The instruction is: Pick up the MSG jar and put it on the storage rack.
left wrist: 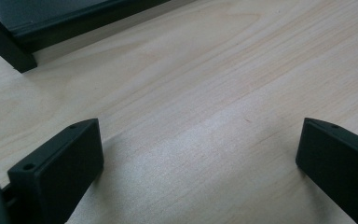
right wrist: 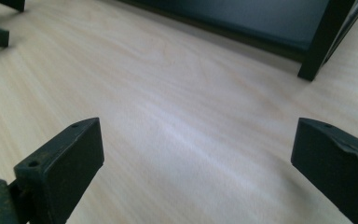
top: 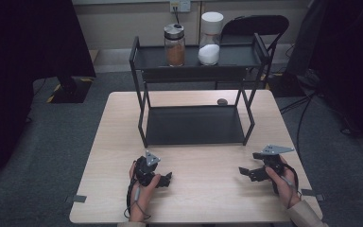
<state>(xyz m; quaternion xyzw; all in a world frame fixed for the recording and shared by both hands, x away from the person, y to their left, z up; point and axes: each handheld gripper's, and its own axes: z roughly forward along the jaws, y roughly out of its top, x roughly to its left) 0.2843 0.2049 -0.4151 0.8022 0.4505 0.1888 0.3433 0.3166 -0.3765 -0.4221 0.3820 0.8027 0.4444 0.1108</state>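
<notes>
On the tabletop point(top: 123, 142), both tongs, left point(top: 167, 178) and right point(top: 246, 172), rest wide open and empty, likely staged for reaching the 2 jars, brown point(top: 175, 46) and white point(top: 210, 39), atop the rack point(top: 194, 75).

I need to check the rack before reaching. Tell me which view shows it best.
The high view: the whole black rack, both shelves and the two jars on top. The left gripper view catches one corner; the right gripper view one leg and shelf edge.
</notes>
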